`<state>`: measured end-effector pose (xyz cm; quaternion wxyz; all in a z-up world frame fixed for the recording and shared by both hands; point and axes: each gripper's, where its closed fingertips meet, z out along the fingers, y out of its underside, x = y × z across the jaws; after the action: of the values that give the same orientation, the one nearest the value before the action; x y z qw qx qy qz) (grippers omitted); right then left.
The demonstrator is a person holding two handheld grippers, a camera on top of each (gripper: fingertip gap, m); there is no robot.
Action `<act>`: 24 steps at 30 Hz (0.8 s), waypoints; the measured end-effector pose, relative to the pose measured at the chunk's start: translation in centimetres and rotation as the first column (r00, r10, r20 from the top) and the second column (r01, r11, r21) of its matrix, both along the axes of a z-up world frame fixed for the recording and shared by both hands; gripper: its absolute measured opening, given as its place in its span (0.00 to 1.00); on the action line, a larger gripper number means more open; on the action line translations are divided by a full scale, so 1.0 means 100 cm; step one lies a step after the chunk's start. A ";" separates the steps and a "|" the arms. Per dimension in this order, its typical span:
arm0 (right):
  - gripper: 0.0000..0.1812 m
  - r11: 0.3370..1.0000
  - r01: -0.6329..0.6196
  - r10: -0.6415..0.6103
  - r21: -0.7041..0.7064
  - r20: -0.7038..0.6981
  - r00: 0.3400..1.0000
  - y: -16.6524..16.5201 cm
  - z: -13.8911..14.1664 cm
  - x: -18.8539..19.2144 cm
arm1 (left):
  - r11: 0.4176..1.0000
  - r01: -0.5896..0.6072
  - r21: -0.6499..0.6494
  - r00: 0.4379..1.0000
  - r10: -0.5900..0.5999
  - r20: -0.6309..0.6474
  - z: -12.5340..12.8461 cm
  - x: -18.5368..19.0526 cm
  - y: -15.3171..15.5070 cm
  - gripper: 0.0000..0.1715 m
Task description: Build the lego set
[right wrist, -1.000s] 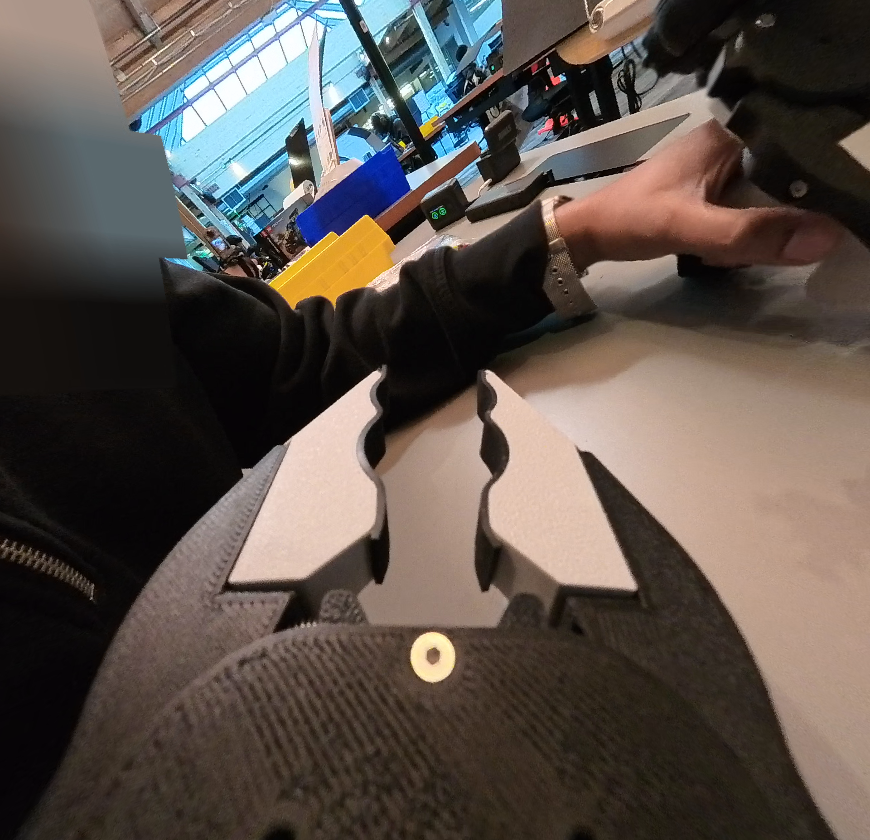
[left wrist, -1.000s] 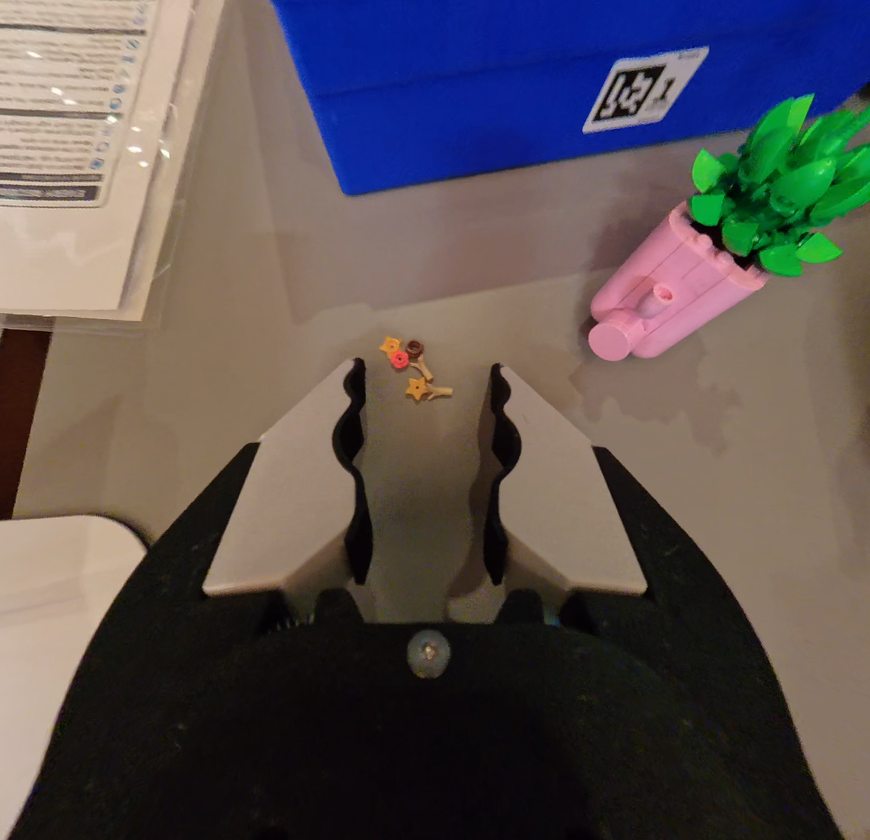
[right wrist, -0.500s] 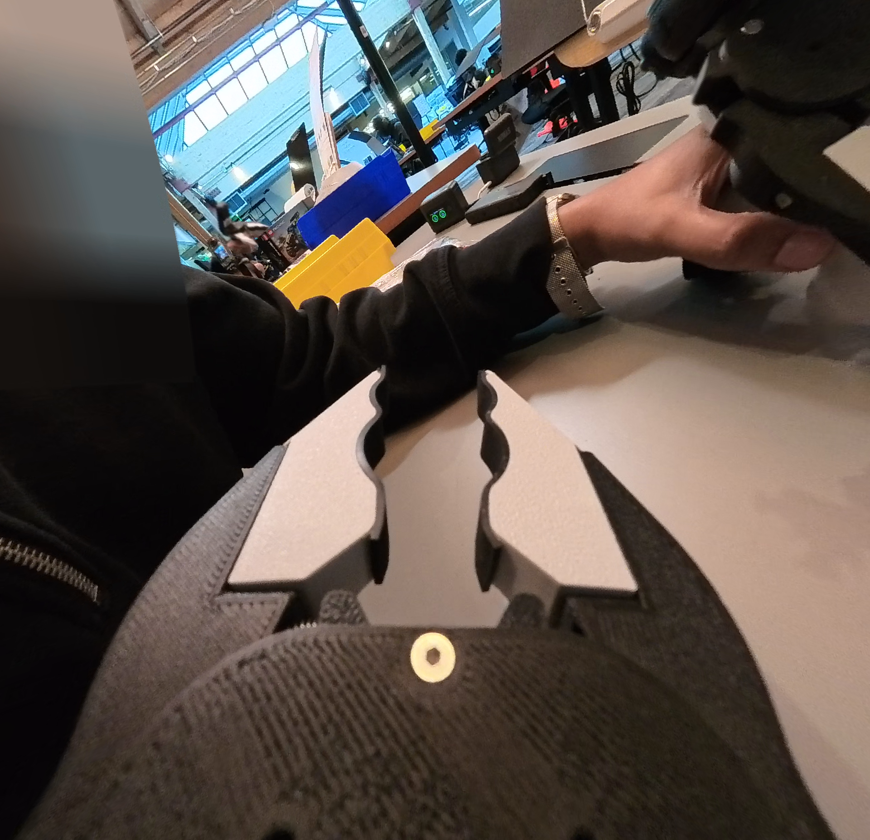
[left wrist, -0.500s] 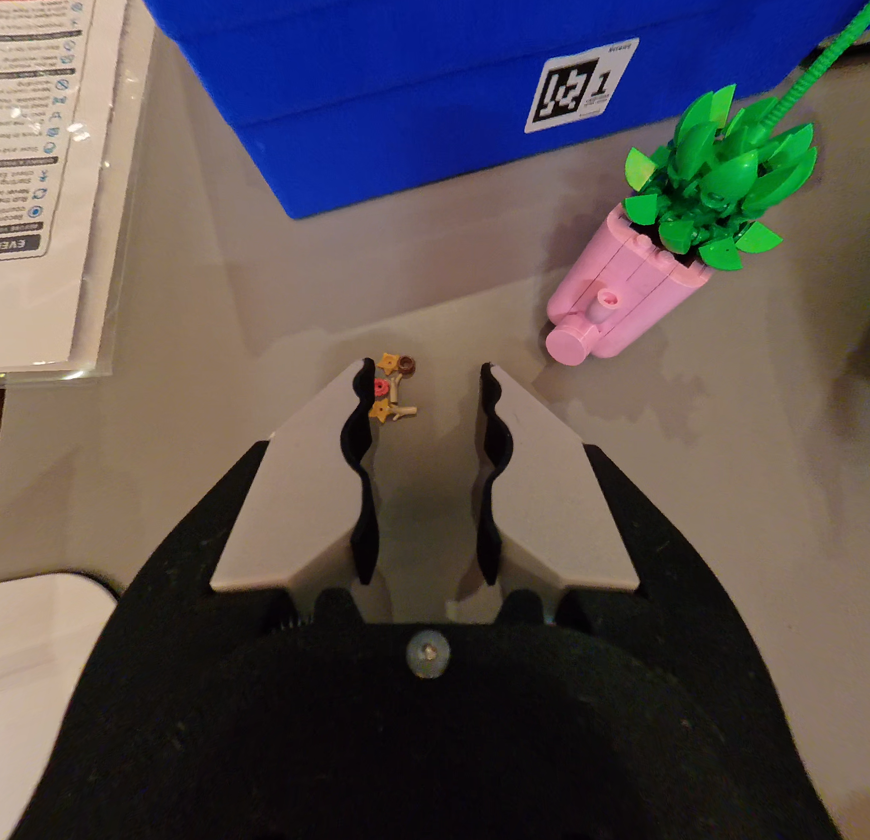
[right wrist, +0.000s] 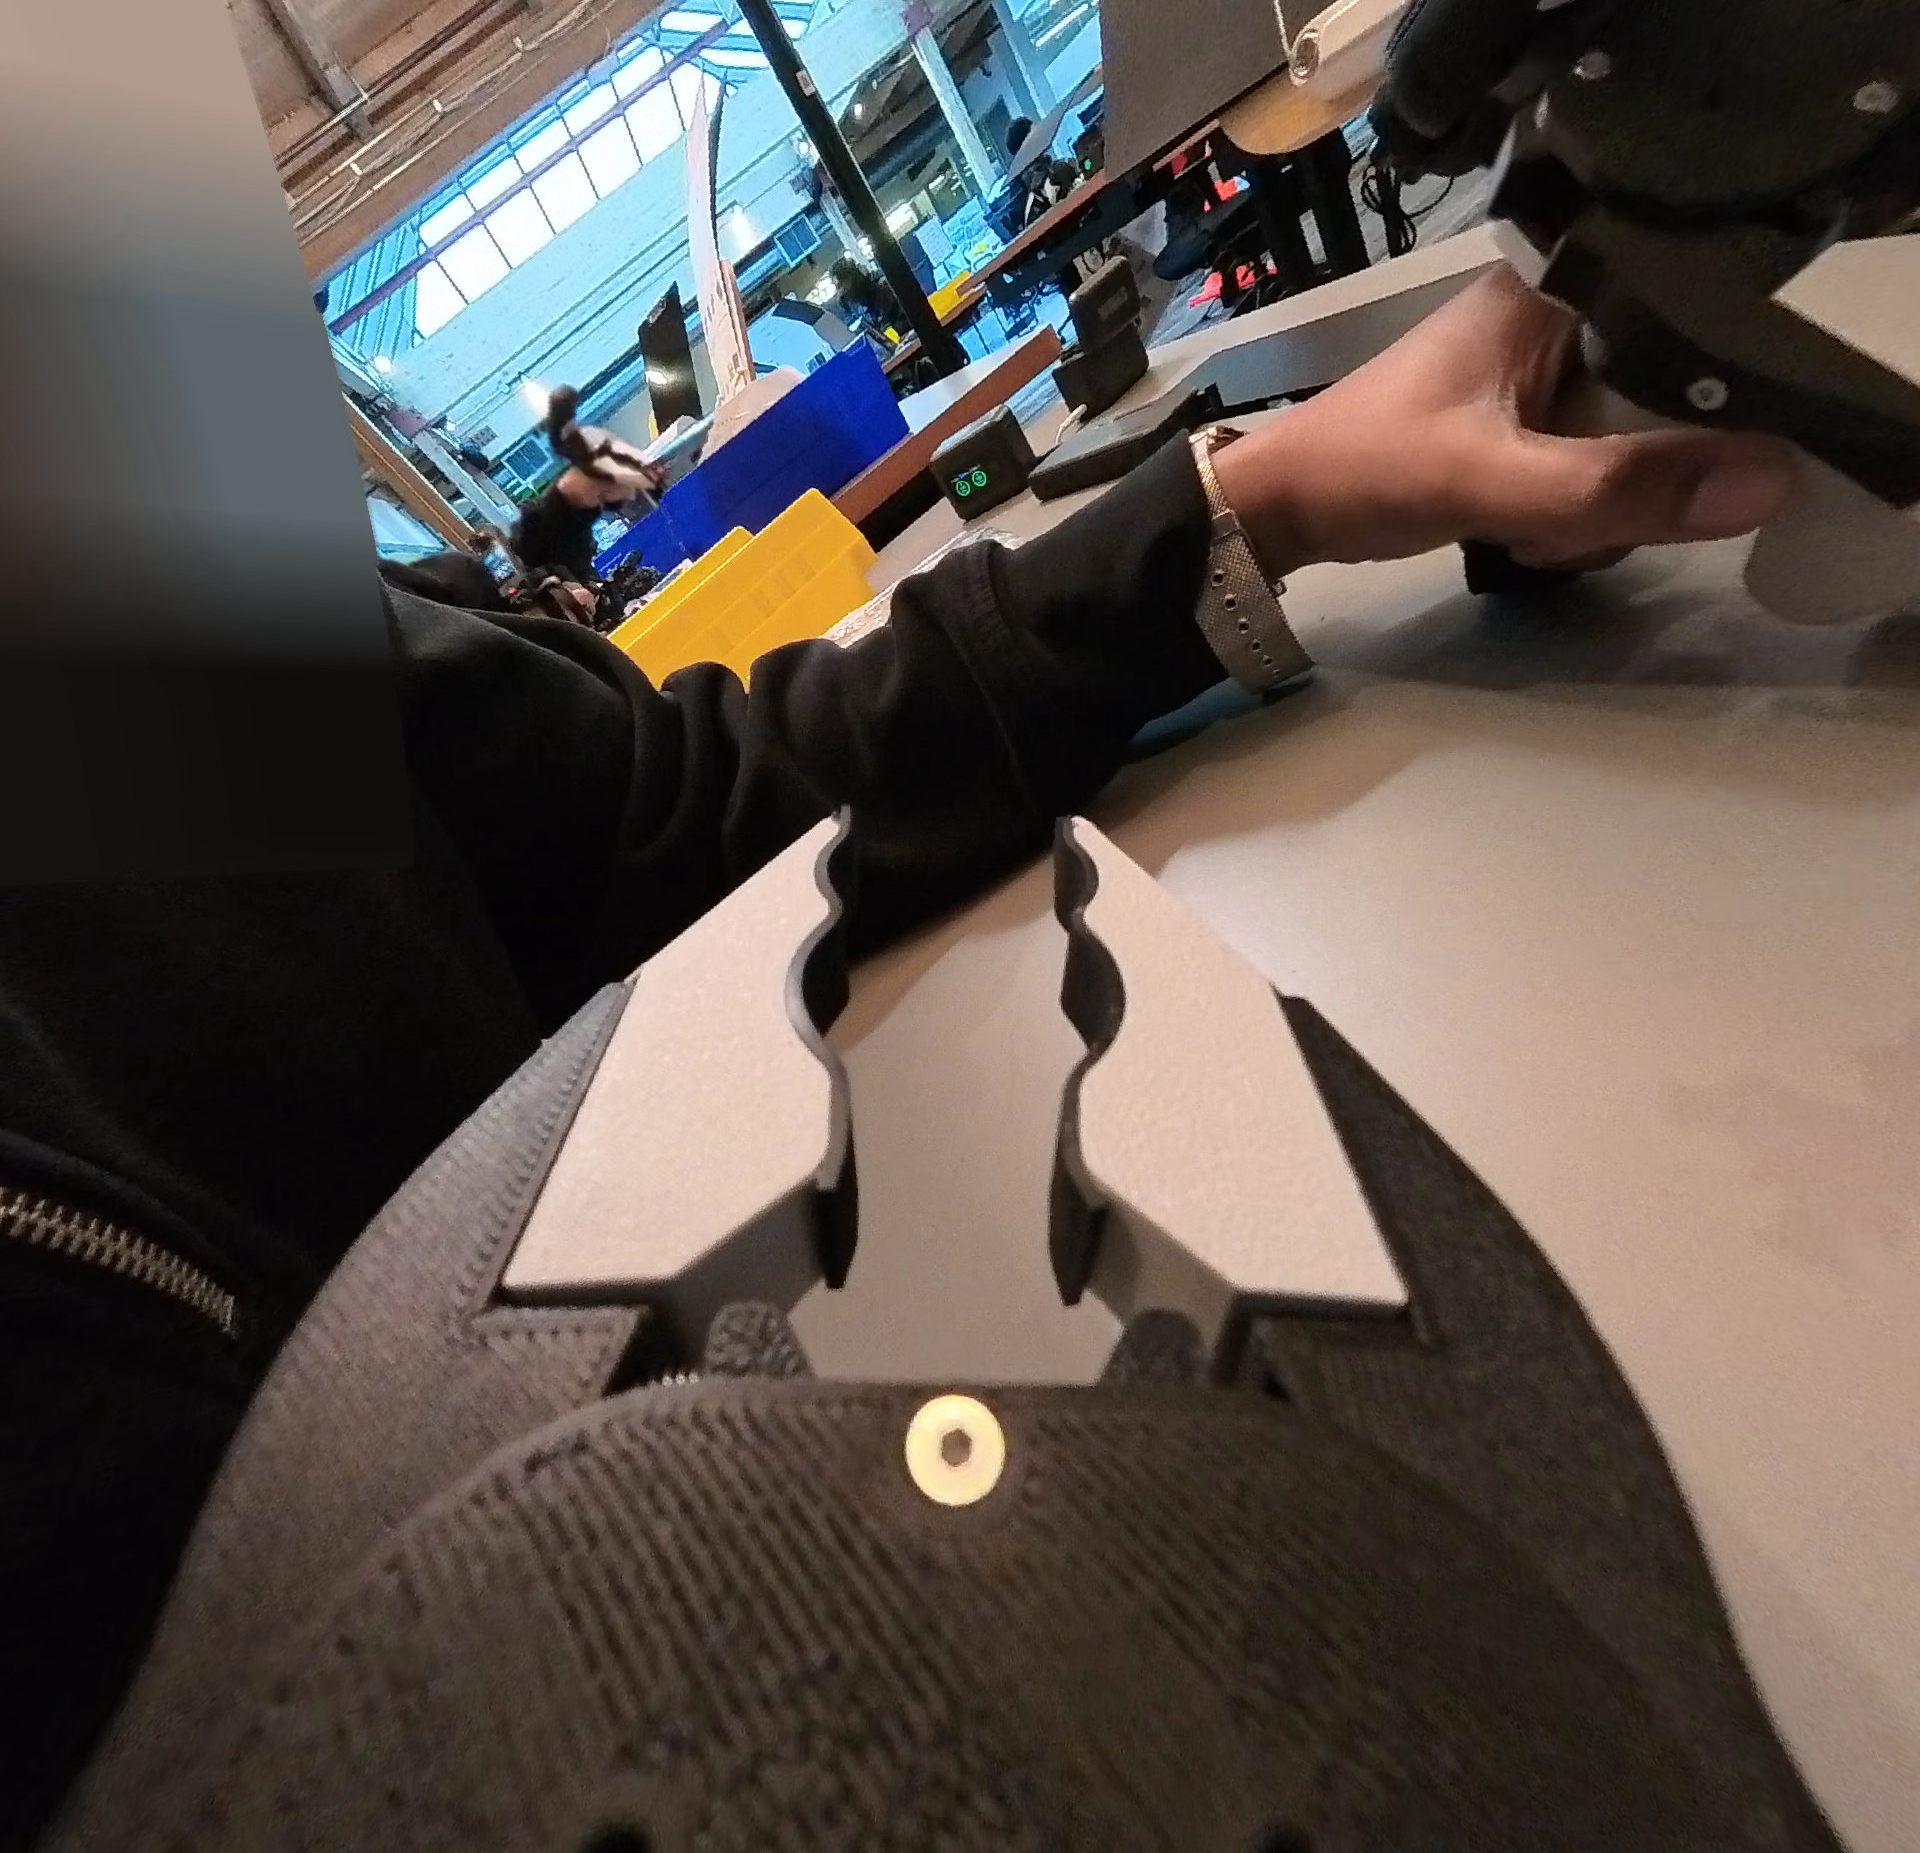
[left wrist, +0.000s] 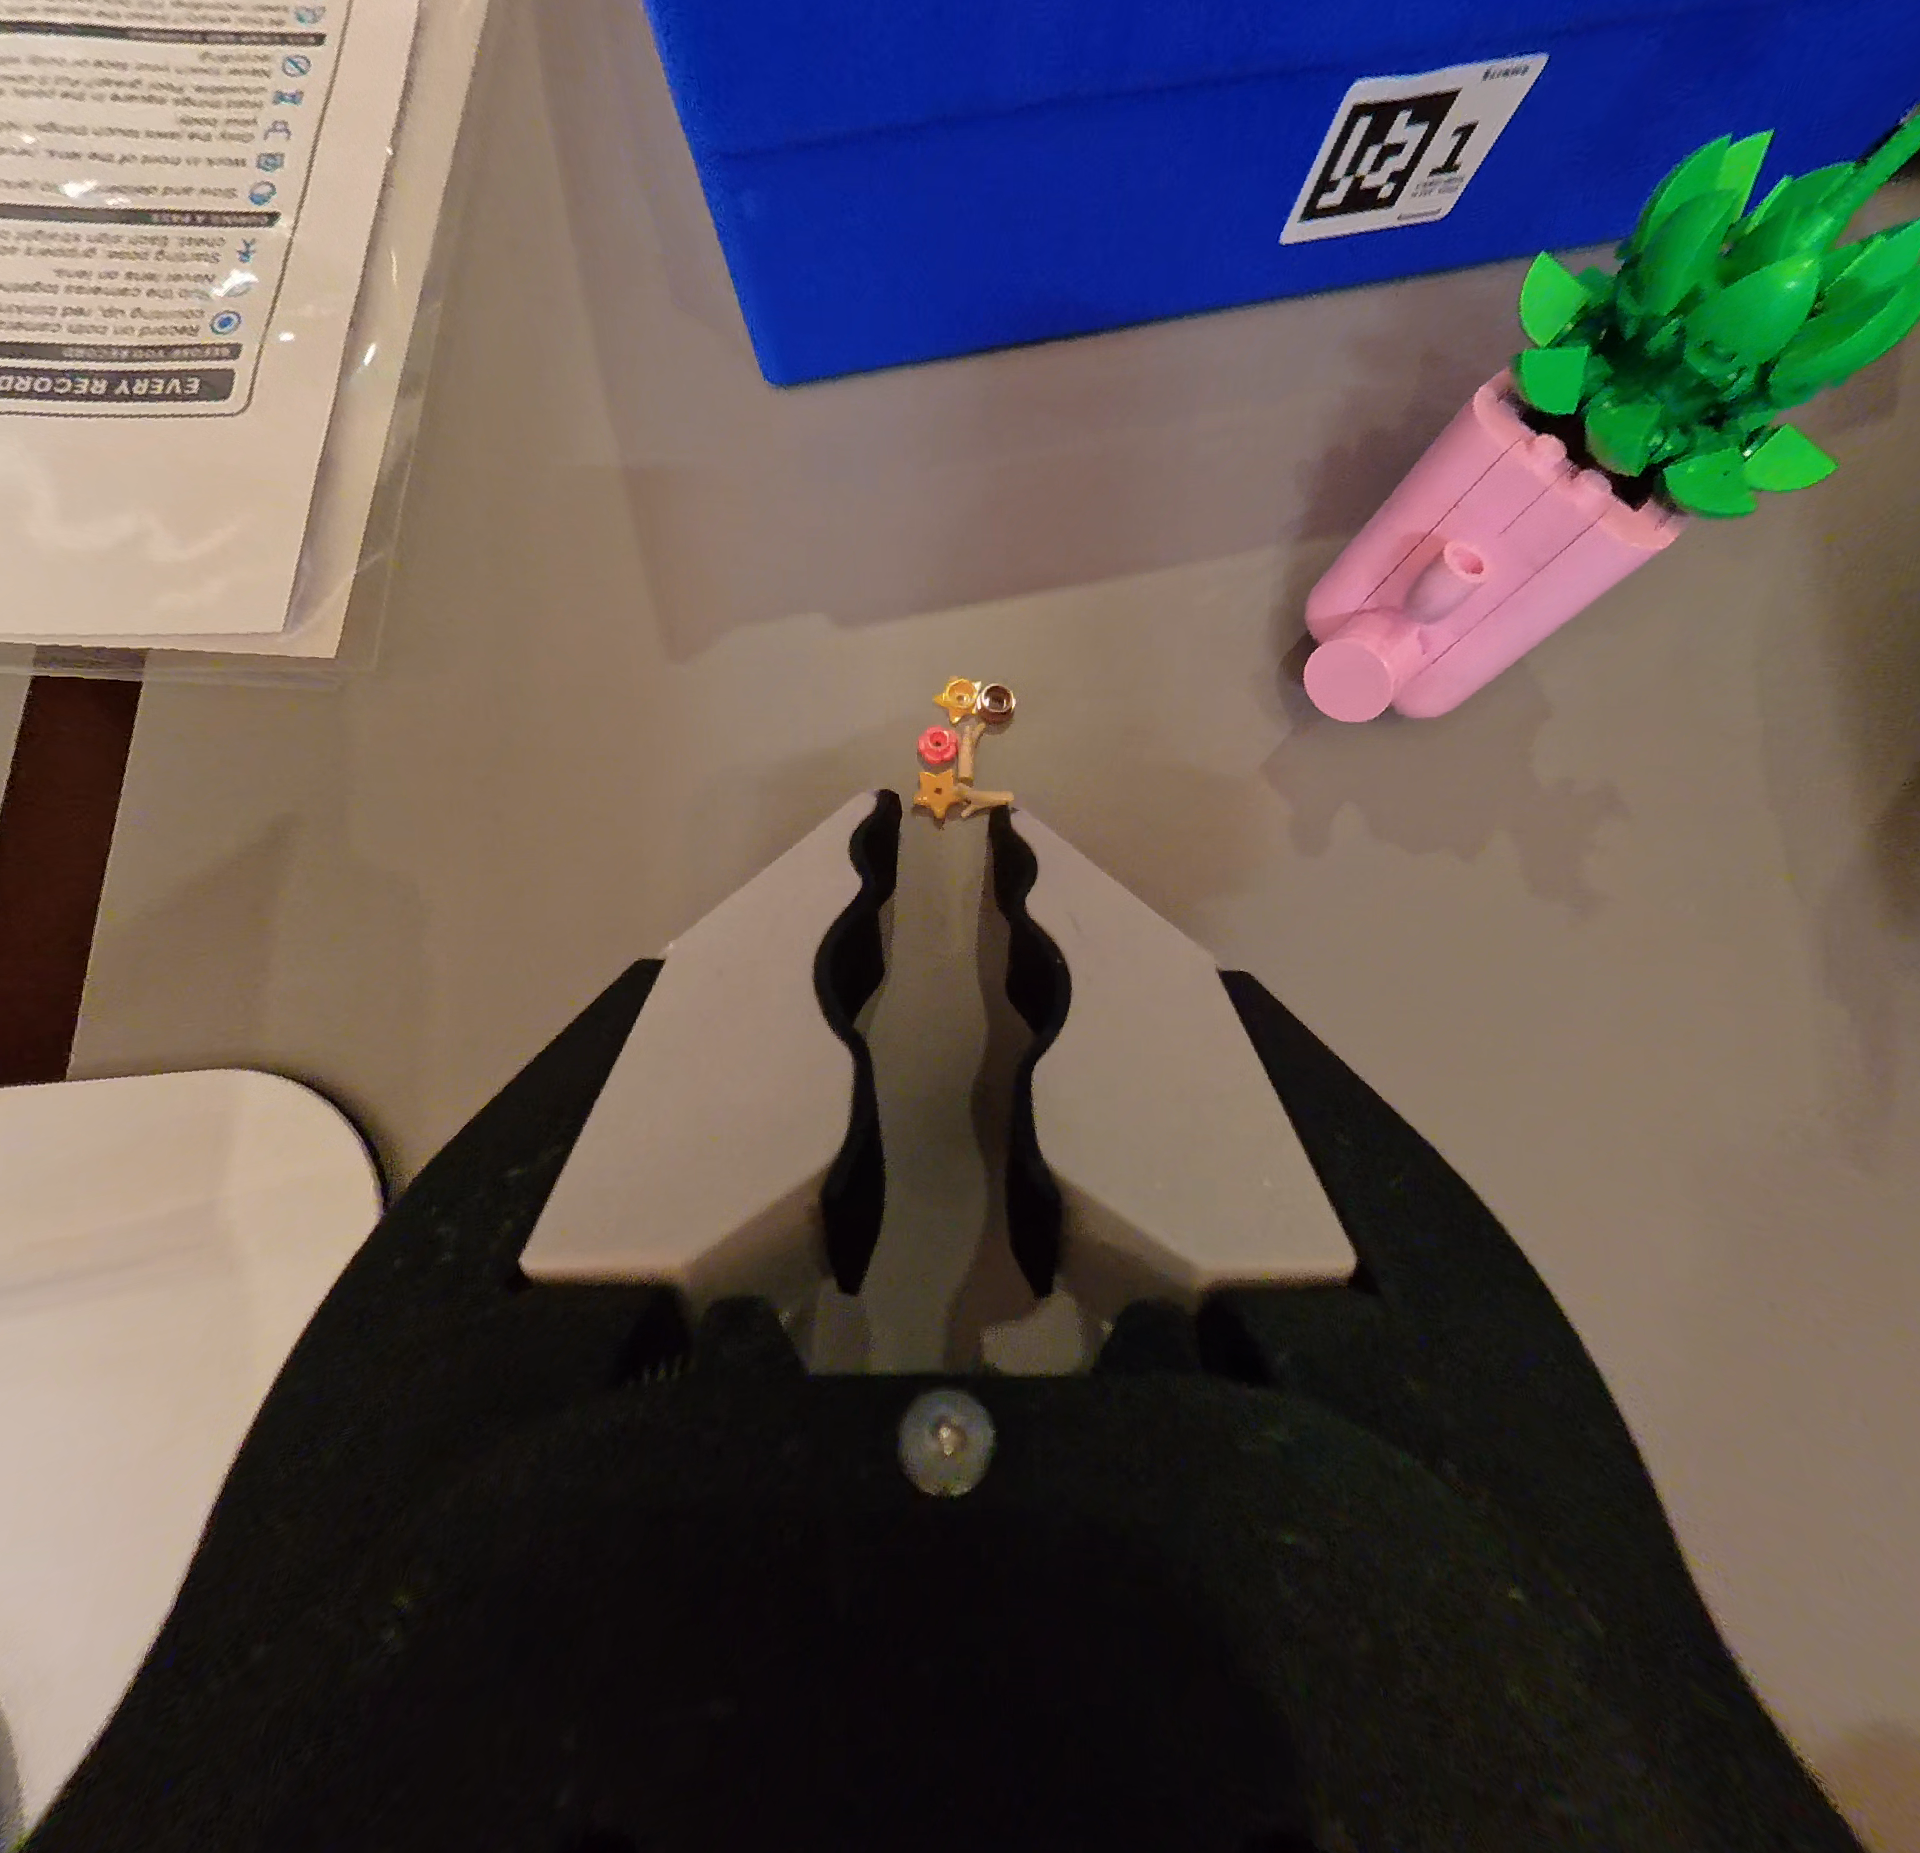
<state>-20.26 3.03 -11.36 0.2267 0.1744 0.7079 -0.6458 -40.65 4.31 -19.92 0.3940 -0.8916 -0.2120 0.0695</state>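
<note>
A small flower sprig (left wrist: 961, 754) with two yellow stars, a red stud, a brown stud and a tan stem lies on the grey table. My left gripper (left wrist: 943, 806) is right at its near end. The jaws are narrowed to a small gap, with the lower star between the tips and the stem end at the right fingertip (left wrist: 1006, 829). A pink pot (left wrist: 1475, 577) with green leaves (left wrist: 1714, 328) lies tipped on its side to the right. My right gripper (right wrist: 951, 847) is open and empty, low over the table, facing a black sleeve (right wrist: 831, 743).
A blue bin (left wrist: 1143, 141) with a tag stands behind the sprig. A laminated sheet (left wrist: 156, 297) lies far left and a white object (left wrist: 156, 1284) near left. In the right wrist view a hand (right wrist: 1455, 453) holds the other gripper (right wrist: 1714, 141); yellow bins (right wrist: 758, 588) stand beyond. Across from one pair of fingers to the other is roughly 20 cm. The pink pot (left wrist: 1475, 577) is closer to my left gripper, around 8 cm from its tips; the right tips are 15 cm off.
My left gripper has shifted so the sprig is centred at its tips, and its jaws have closed much narrower. The right gripper has not moved.
</note>
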 end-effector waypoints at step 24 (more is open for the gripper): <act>0.20 1.000 -0.004 0.004 0.005 0.007 1.000 -0.001 -0.001 0.000 | 0.999 -0.005 -0.039 1.000 0.004 -0.029 -0.004 -0.002 0.014 0.07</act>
<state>-20.25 2.91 -11.47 0.2301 0.1758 0.7090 -0.6430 -40.84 5.75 -20.30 0.3794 -0.8975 -0.2069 0.0875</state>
